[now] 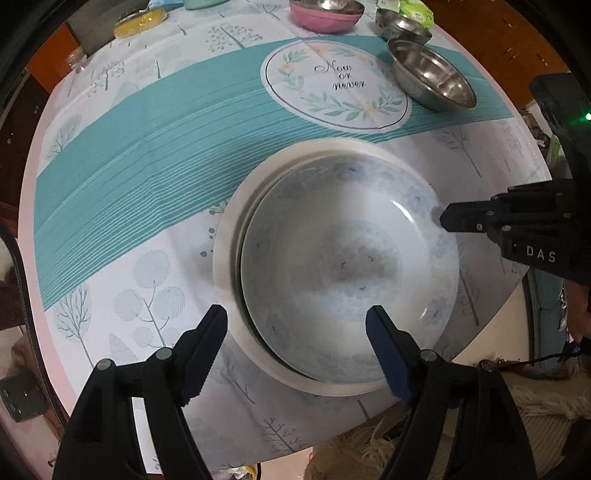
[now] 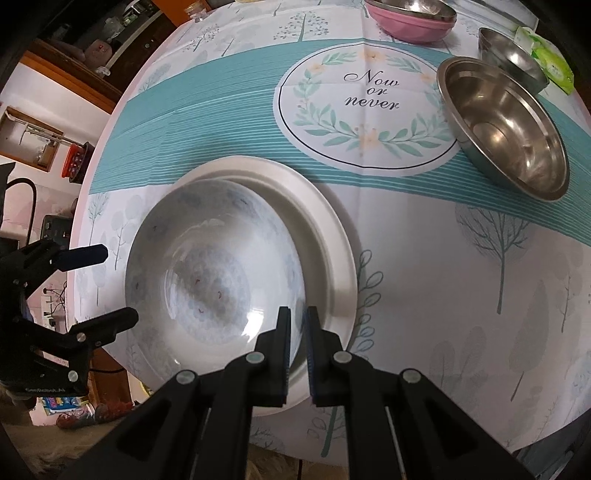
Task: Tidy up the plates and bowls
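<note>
A white bowl with a faint blue floral pattern (image 1: 343, 266) (image 2: 214, 280) is over a plain white plate (image 1: 229, 251) (image 2: 325, 236) near the table's front edge. It sits off-centre toward one side of the plate. My right gripper (image 2: 297, 325) (image 1: 443, 218) is shut on the bowl's rim. My left gripper (image 1: 295, 325) (image 2: 118, 284) is open, its fingers spread at the bowl's near edge, holding nothing.
A large steel bowl (image 1: 432, 74) (image 2: 506, 125) lies tilted beyond the plate, with smaller steel bowls (image 1: 402, 24) (image 2: 509, 55) behind it. A pink bowl holding a steel bowl (image 1: 325, 14) (image 2: 410, 18) stands at the back. A yellow sponge (image 1: 140, 22) is at the far left.
</note>
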